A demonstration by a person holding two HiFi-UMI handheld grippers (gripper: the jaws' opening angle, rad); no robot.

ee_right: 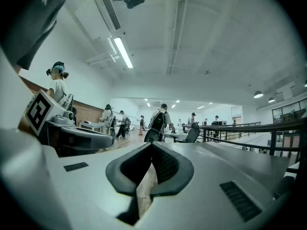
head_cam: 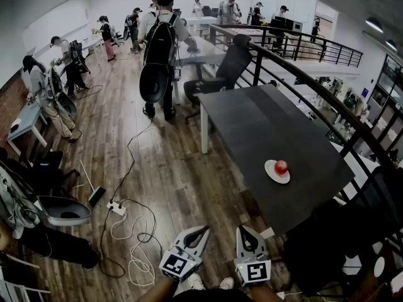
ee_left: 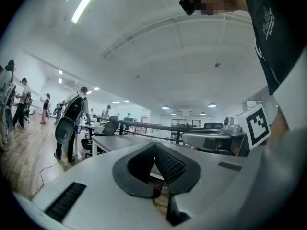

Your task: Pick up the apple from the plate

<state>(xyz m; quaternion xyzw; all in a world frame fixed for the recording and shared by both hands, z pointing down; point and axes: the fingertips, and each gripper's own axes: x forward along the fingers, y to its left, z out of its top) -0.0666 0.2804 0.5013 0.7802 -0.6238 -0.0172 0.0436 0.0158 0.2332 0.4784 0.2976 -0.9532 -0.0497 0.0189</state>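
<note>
1. Apple: red and roundish. It sits on a small white plate near the close end of the dark table, on the side by the railing. It's ahead and to the right of both grippers, well apart from them.
2. Left gripper: held low over the wood floor with its jaws pressed together at the tips. In its own view the ribbed pads meet with nothing between them.
3. Right gripper: same deal. Its pads are closed up tip to tip and it's empty, just beside the left one.
4. Handling, my guess: the apple should be firm, with a bit of weight for its size. The skin is smooth and probably waxy, so it'll be somewhat slippery. It won't squash, but a hard pinch could bruise it.
5. Where to grab: I'd go across the widest part, one pad on each side at about mid-height. Too high or too low on the curve and it'll likely squirt out of the jaws.
6. Either gripper has to spread wide before it goes in. The right one looks like the closer bet.
7. Watch out: the plate looks light and shallow, so a sideways nudge could roll the apple off or slide the plate.
</note>
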